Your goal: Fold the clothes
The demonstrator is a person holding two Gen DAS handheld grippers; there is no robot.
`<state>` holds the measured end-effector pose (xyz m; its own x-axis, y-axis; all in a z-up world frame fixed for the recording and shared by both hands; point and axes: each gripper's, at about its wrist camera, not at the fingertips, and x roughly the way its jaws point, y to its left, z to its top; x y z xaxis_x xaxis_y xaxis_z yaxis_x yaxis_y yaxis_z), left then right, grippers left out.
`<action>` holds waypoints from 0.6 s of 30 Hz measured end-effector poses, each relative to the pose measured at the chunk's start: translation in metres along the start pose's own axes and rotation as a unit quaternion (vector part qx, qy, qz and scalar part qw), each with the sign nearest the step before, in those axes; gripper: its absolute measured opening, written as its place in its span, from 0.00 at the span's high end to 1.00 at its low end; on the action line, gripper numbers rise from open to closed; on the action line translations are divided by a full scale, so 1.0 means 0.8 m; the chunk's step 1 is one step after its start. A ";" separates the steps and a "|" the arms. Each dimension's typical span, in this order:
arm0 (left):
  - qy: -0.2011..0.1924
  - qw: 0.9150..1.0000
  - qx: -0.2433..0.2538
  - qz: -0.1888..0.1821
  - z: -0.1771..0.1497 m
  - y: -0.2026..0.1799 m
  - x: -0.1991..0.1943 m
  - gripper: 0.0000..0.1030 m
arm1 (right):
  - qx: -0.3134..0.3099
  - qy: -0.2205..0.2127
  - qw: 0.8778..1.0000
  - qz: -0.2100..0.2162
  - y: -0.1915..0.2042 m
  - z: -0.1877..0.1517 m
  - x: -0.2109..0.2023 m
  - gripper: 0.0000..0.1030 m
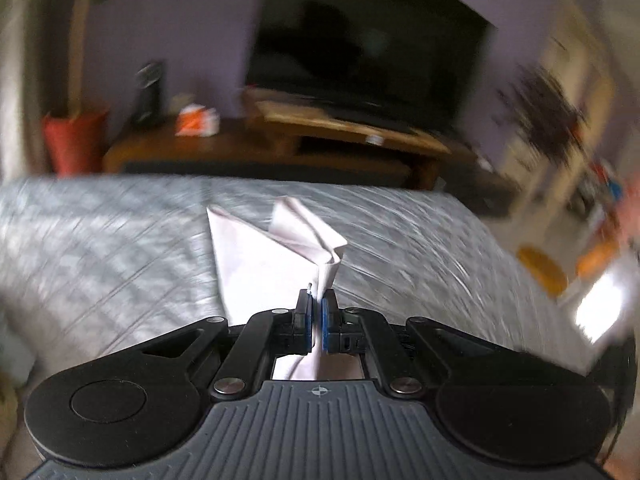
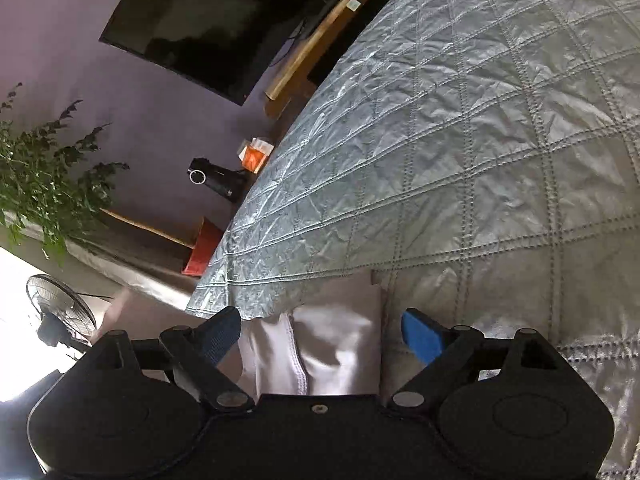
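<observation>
A pale pinkish-white garment (image 1: pixel 264 256) hangs bunched from my left gripper (image 1: pixel 315 304), which is shut on a pinch of its cloth above the grey quilted bedspread (image 1: pixel 100 248). This view is blurred. In the right wrist view, a folded part of the same pale garment (image 2: pixel 336 340) lies on the bedspread (image 2: pixel 460 140) near its edge. My right gripper (image 2: pixel 322 336) stands open over it. The blue pads (image 2: pixel 422 338) sit wide apart on either side of the cloth without pressing it.
Beyond the bed stand a dark television (image 1: pixel 368 40) on a wooden stand (image 1: pixel 352 132), a potted plant in a red pot (image 1: pixel 74 144) and a small orange-and-white box (image 1: pixel 198 122). A standing fan (image 2: pixel 60 312) is by the bright window side.
</observation>
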<state>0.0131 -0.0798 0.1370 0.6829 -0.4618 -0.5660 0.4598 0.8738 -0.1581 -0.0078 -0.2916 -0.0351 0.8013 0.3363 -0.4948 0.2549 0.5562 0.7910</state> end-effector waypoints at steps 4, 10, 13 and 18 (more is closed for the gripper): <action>0.018 0.995 0.093 -0.020 -0.025 -0.059 0.017 0.95 | 0.012 -0.021 1.000 0.009 -0.001 0.006 -0.009 0.16; 0.070 0.990 0.112 -0.040 -0.075 -0.091 0.047 0.95 | 0.111 -0.073 0.990 0.037 -0.045 0.012 -0.028 0.16; 0.083 0.987 0.130 -0.043 -0.094 -0.104 0.054 0.95 | 0.087 -0.068 0.993 0.029 -0.037 0.013 -0.025 0.15; 0.083 0.982 0.166 -0.037 -0.112 -0.115 0.059 0.94 | 0.072 -0.049 0.996 0.035 -0.031 0.012 -0.014 0.15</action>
<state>-0.0478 -0.1684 0.0524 0.5517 -0.4669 -0.6911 0.6833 0.7282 0.0536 -0.0179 -0.3167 -0.0452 0.8677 0.2904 -0.4036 0.2653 0.4161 0.8697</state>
